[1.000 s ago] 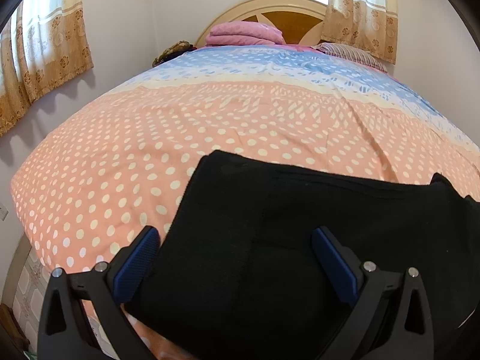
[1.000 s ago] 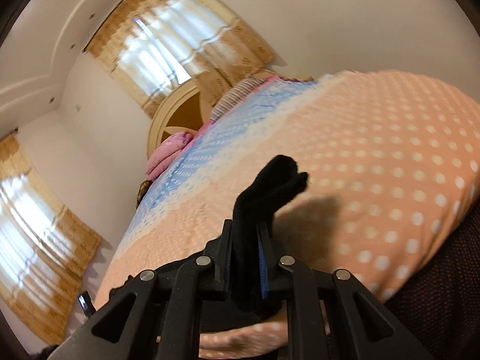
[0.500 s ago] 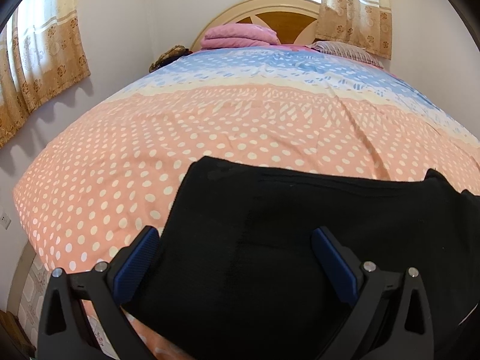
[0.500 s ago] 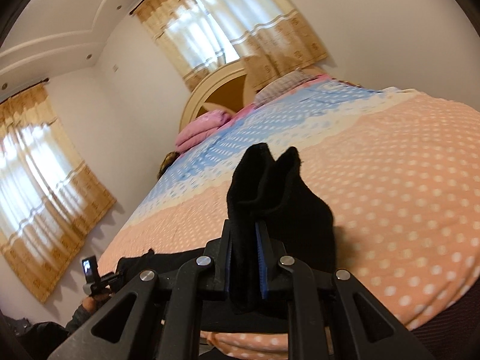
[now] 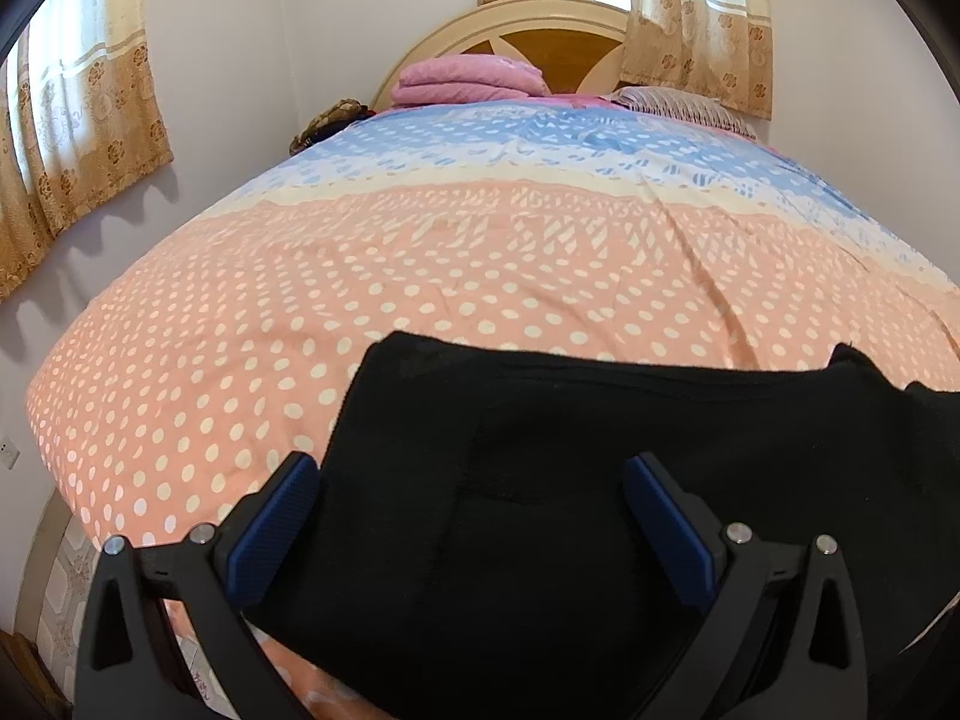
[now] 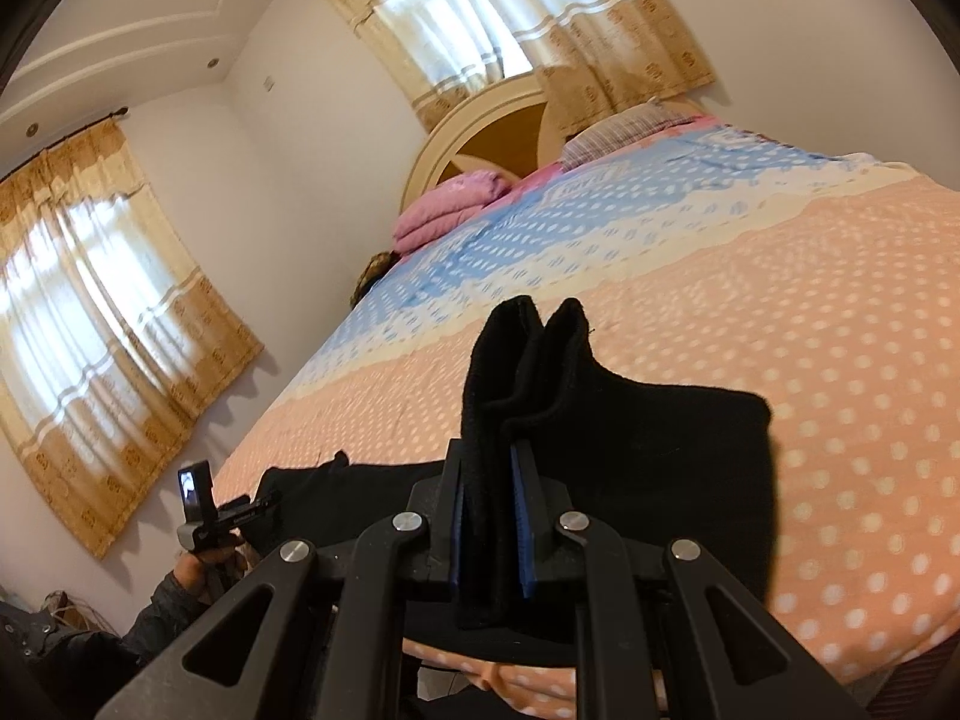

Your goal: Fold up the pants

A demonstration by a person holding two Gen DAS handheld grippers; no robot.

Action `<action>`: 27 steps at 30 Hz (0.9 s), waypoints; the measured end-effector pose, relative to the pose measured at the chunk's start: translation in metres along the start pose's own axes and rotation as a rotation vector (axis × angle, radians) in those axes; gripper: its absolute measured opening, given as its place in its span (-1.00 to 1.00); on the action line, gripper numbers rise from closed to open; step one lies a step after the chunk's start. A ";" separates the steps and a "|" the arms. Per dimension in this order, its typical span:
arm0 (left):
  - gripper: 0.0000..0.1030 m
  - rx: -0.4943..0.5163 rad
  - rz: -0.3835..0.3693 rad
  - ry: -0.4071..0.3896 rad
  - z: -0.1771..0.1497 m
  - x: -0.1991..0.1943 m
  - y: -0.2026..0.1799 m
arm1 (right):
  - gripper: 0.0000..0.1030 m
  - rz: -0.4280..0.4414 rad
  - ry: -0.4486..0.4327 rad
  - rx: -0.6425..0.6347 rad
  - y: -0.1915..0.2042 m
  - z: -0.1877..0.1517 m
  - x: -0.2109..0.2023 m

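The black pants [image 5: 570, 480] lie spread across the near end of the bed, on the polka-dot cover [image 5: 420, 276]. My left gripper [image 5: 474, 516] is open, its blue pads either side of the cloth's left part, just above it. My right gripper [image 6: 489, 516] is shut on a bunched fold of the black pants [image 6: 630, 450], which sticks up between the pads in two peaks. The left gripper also shows in the right wrist view [image 6: 228, 516], held in a hand at the bed's left edge.
A folded pink blanket [image 5: 468, 81] and a striped pillow [image 5: 678, 105] lie by the headboard [image 5: 540, 45] at the far end. A brown bundle [image 5: 324, 123] sits at the far left corner. Curtained windows [image 6: 90, 312] stand left and behind.
My right gripper has tilted down and turned with the pinched fold, so more of the bed and pants show. My left gripper has backed off slightly; it stays open.
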State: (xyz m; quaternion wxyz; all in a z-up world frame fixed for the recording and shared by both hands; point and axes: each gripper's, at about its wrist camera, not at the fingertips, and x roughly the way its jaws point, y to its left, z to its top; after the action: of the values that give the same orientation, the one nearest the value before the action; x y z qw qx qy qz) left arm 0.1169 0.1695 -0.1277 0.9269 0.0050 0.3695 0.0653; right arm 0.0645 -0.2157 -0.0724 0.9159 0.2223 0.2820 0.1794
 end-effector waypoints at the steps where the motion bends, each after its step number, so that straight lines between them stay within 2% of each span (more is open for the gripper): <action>1: 1.00 0.002 -0.001 -0.004 0.001 -0.001 -0.001 | -0.73 0.003 0.008 -0.003 0.003 -0.002 0.004; 16: 1.00 0.016 -0.003 -0.021 0.004 -0.007 -0.004 | -0.73 0.056 0.100 -0.089 0.053 -0.017 0.063; 27: 1.00 0.029 0.006 -0.056 0.010 -0.020 -0.008 | -0.73 0.043 0.203 -0.169 0.076 -0.042 0.113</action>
State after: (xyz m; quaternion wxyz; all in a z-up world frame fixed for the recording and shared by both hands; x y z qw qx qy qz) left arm 0.1105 0.1590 -0.1068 0.9365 0.0214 0.3443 0.0625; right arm 0.1119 -0.0877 -0.1147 0.8939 0.1311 0.3525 0.2438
